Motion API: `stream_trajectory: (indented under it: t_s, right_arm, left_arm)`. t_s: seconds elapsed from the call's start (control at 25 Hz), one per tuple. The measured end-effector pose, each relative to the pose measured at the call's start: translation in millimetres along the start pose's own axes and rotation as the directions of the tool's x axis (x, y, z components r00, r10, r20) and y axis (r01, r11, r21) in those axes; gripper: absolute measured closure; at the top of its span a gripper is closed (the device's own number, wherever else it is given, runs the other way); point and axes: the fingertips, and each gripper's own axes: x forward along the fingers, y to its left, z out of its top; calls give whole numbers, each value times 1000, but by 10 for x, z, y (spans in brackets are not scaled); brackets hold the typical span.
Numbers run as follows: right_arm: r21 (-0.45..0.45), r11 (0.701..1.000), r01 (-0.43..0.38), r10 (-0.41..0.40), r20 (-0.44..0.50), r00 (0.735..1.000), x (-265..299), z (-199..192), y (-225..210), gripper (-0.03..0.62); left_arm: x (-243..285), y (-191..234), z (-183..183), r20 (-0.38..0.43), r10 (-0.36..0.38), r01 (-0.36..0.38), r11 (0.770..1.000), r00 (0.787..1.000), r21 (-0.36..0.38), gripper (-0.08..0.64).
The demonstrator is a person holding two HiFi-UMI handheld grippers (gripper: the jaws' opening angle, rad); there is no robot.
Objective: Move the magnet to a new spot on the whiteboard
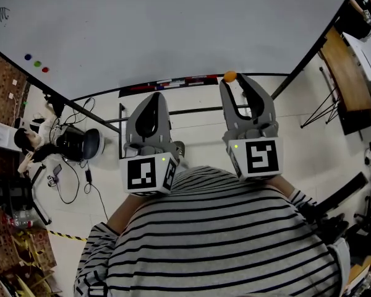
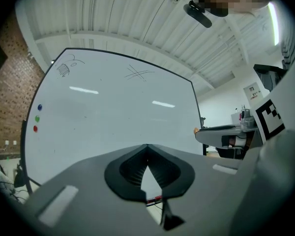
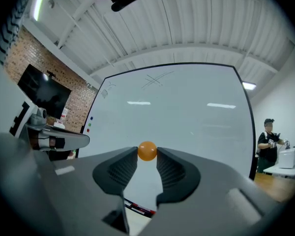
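Observation:
An orange round magnet (image 3: 147,151) sits pinched between the tips of my right gripper (image 3: 147,153), which is shut on it; in the head view the orange magnet (image 1: 230,76) shows at the tips of the right gripper (image 1: 231,79), near the whiteboard's lower edge. The whiteboard (image 1: 173,30) fills the space ahead, seen in the right gripper view as the whiteboard (image 3: 187,112) behind the magnet. My left gripper (image 1: 156,96) is beside the right one, its jaws shut with nothing between them, as the left gripper (image 2: 147,146) view also shows.
Blue, green and red magnets (image 1: 37,63) stick to the board's left side. A marker tray (image 1: 173,84) runs along the board's bottom edge. A person (image 1: 28,144) sits on the floor at left; another person (image 3: 268,141) stands by a table at right.

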Motion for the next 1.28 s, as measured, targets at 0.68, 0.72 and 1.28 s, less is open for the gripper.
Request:
stream_trajectory:
  t_s: [0.68, 0.72, 1.28]
  right_arm:
    - [33, 999, -11, 11, -2, 1000, -221, 74, 99, 469]
    - [29, 1000, -7, 7, -6, 1000, -208, 73, 113, 469]
    - [-27, 999, 19, -19, -26, 999, -62, 45, 97, 469]
  left_arm:
    - [-309, -121, 107, -20, -17, 17, 1000, 1000, 16, 545]
    - [-320, -87, 114, -19, -13, 13, 1000, 1000, 21, 545]
    - [-367, 201, -39, -69, 51, -52, 999, 996, -13, 545]
